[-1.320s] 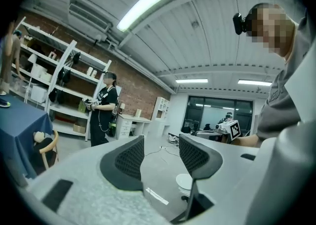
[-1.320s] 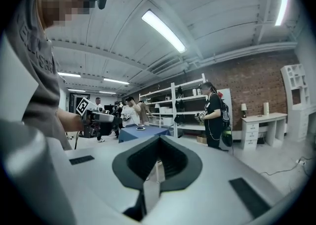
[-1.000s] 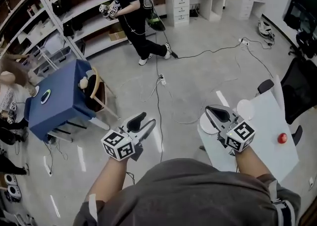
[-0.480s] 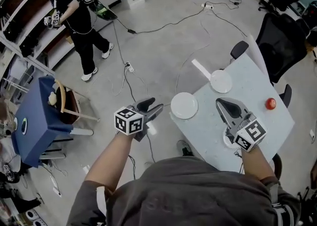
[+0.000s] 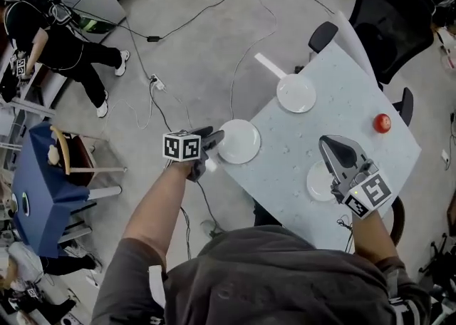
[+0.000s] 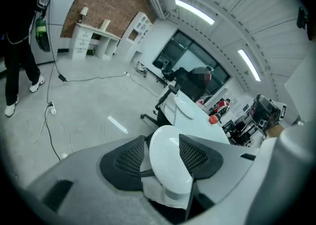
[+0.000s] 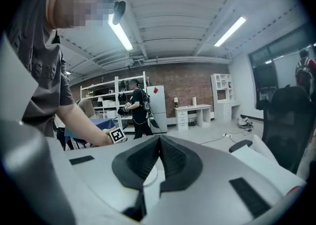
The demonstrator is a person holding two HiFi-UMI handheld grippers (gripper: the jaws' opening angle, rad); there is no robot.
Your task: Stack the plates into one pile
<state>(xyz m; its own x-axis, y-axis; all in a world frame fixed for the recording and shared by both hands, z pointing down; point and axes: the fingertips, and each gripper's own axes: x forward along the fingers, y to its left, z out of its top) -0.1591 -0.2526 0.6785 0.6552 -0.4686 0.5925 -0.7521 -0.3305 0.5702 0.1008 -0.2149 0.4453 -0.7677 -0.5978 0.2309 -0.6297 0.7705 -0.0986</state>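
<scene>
left claw (image 5: 211,140): pinching the rim of a white plate (image 5: 240,142)
right claw (image 7: 159,141): shut tight, holding nothing
table (image 5: 354,99): far plate (image 5: 296,93), near plate (image 5: 315,182), red ball (image 5: 382,123)

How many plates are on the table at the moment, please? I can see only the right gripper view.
Observer: Three, none stacked: a near plate by the right gripper, a middle plate at the left edge of the table, and a far plate.
Operator: Thank you. Does the left gripper have one?
Observer: Yes. The left gripper has its jaws on either side of the middle plate's rim and appears clamped on it.
Operator: Is anything else on the table?
Observer: A small red round object sits near the right edge, apart from the plates.
</scene>
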